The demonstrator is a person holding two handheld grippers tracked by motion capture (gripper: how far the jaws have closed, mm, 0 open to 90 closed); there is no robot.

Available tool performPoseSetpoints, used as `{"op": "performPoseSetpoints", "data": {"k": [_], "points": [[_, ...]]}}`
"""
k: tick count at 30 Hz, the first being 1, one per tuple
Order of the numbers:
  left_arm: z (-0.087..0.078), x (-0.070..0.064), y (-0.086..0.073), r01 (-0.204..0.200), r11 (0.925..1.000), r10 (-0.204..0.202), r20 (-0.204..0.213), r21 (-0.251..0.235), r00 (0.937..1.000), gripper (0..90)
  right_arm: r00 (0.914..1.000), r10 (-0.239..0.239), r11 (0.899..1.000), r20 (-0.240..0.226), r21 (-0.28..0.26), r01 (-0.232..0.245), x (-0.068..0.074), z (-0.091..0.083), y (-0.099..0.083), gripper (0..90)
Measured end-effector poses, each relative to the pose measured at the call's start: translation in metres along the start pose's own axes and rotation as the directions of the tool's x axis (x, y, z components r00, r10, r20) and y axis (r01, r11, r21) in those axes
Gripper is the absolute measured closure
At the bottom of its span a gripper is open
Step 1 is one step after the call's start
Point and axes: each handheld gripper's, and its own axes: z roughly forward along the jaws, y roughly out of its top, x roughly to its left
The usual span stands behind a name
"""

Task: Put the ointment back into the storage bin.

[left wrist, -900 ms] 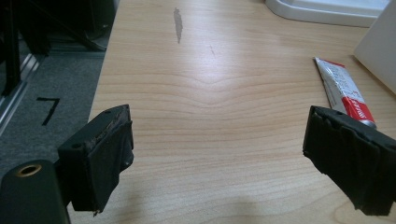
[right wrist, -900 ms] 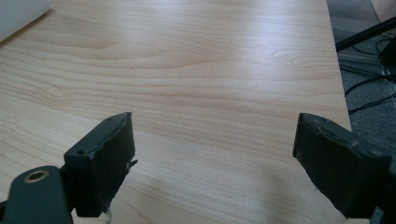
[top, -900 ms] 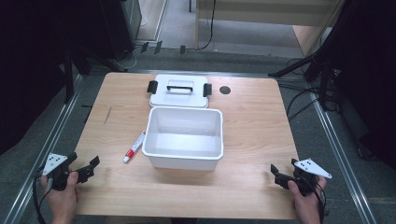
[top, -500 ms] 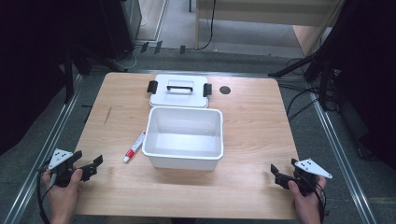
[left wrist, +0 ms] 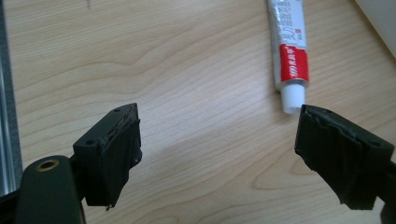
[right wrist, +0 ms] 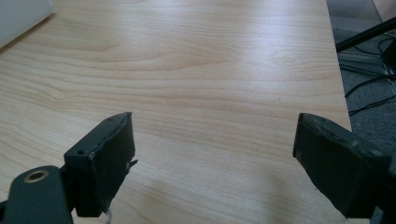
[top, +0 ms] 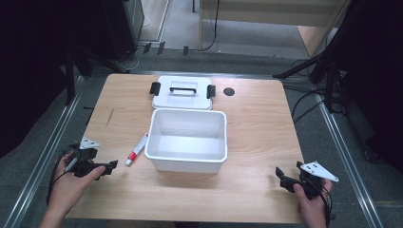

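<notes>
Along the left gripper (left wrist: 217, 140) view, tube (left wrist: 290, 51) print shows, seemingly red lettering.

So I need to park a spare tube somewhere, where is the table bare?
Bare wood lies right of the white bin, up to the right gripper, and along the near edge between both grippers. Crowded: tube beside the bin, lid just behind it.

Evenly lit from overhead, dark beyond the table (top: 256, 123). Soft glare across the wood beside the white bin (top: 187, 140), faint shadow under it. Slightly soft, blurred close up.
</notes>
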Motion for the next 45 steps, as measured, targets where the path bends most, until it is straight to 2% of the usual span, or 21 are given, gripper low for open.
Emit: {"op": "performPoseSetpoints", "data": {"k": [2, 3, 4, 5, 8, 10, 14, 15, 16, 17, 19, 21, 24, 28, 33, 35, 36, 38, 41, 43, 45], "points": [[0.001, -0.003, 0.008, -0.028, 0.9976, 0.027, 0.006, 0.064, 0.9996, 15.7, 1.0, 0.001, 1.0, -0.001, 0.0, -0.001, 0.0, 0.0, 0.0, 13.0], [0.001, -0.003, 0.008, -0.028, 0.9976, 0.027, 0.006, 0.064, 0.9996, 15.9, 1.0, 0.001, 1.0, -0.001, 0.0, -0.001, 0.0, 0.0, 0.0, 13.0], [0.002, -0.005, 0.011, -0.044, 0.9945, 0.043, 0.008, 0.095, 0.999, 16.3, 1.0, 0.001, 1.0, -0.001, 0.0, -0.001, 0.0, 0.0, 0.0, 12.9], [0.004, -0.009, 0.017, -0.079, 0.9858, 0.075, 0.029, 0.148, 0.9968, 16.4, 1.0, 0.002, 1.0, 0.0, 0.001, -0.002, 0.0, 0.0, 0.0, 12.9], [0.009, -0.016, 0.027, -0.117, 0.9702, 0.109, 0.052, 0.212, 0.9927, 16.7, 1.0, 0.003, 1.0, -0.001, 0.001, -0.003, 0.0, 0.0, 0.0, 12.9], [0.012, -0.019, 0.031, -0.13, 0.9645, 0.122, 0.05, 0.23, 0.9913, 19.3, 1.0, 0.004, 1.0, -0.001, 0.001, -0.004, 0.0, 0.0, 0.0, 12.9], [0.018, -0.025, 0.043, -0.17, 0.9391, 0.16, 0.058, 0.298, 0.9854, 24.9, 1.0, 0.003, 1.0, -0.001, 0.001, -0.003, 0.0, 0.0, 0.0, 12.9], [0.018, -0.025, 0.043, -0.17, 0.9391, 0.16, 0.058, 0.298, 0.9854, 25.0, 1.0, 0.003, 1.0, -0.001, 0.001, -0.003, 0.0, 0.0, 0.0, 12.9], [0.021, -0.028, 0.048, -0.192, 0.9235, 0.179, 0.069, 0.332, 0.9815, 25.0, 1.0, 0.004, 1.0, -0.001, 0.001, -0.004, 0.0, 0.0, 0.0, 12.9], [0.022, -0.03, 0.051, -0.201, 0.9149, 0.186, 0.077, 0.35, 0.9795, 25.1, 1.0, 0.005, 1.0, -0.001, 0.001, -0.005, 0.0, 0.0, 0.0, 13.0], [0.026, -0.033, 0.055, -0.217, 0.9021, 0.202, 0.081, 0.373, 0.9761, 25.2, 1.0, 0.005, 1.0, -0.002, 0.001, -0.005, -0.001, 0.0, 0.0, 13.0], [0.031, -0.035, 0.059, -0.217, 0.8919, 0.202, 0.081, 0.397, 0.9761, 25.4, 1.0, 0.004, 1.0, -0.003, 0.0, -0.004, -0.001, 0.0, 0.0, 12.9], [0.039, -0.038, 0.064, -0.194, 0.893, 0.177, 0.078, 0.406, 0.981, 27.5, 1.0, 0.004, 1.0, -0.003, -0.001, -0.004, -0.001, 0.0, 0.0, 13.0], [0.048, -0.041, 0.07, -0.214, 0.8813, 0.195, 0.09, 0.421, 0.9768, 29.0, 1.0, 0.003, 1.0, -0.006, -0.003, -0.003, -0.001, 0.0, 0.0, 13.0], [0.056, -0.044, 0.08, -0.221, 0.8831, 0.199, 0.096, 0.414, 0.9752, 33.6, 1.0, 0.004, 1.0, -0.007, -0.004, -0.004, -0.001, 0.0, 0.0, 13.0], [0.061, -0.047, 0.083, -0.232, 0.8775, 0.204, 0.112, 0.42, 0.9725, 36.3, 1.0, 0.006, 1.0, -0.008, -0.003, -0.006, -0.001, 0.0, 0.0, 13.0], [0.063, -0.049, 0.084, -0.236, 0.8752, 0.208, 0.113, 0.422, 0.9716, 37.3, 1.0, 0.006, 1.0, -0.008, -0.003, -0.006, -0.001, 0.0, 0.0, 13.0], [0.068, -0.051, 0.086, -0.243, 0.8647, 0.216, 0.111, 0.44, 0.9701, 39.7, 0.9999, 0.008, 1.0, -0.008, -0.004, -0.008, -0.002, -0.001, 0.0, 13.0], [0.074, -0.051, 0.088, -0.249, 0.8566, 0.225, 0.108, 0.452, 0.9684, 43.5, 0.9999, 0.008, 1.0, -0.01, -0.003, -0.008, -0.002, -0.001, 0.0, 13.0], [0.075, -0.049, 0.09, -0.23, 0.8636, 0.204, 0.106, 0.449, 0.9731, 44.7, 0.9999, 0.011, 1.0, -0.011, -0.003, -0.011, -0.002, -0.001, 0.0, 13.0], [0.076, -0.047, 0.093, -0.23, 0.8613, 0.198, 0.118, 0.453, 0.9732, 47.2, 0.9999, 0.011, 1.0, -0.013, -0.004, -0.011, -0.002, -0.001, 0.0, 13.0]]}}
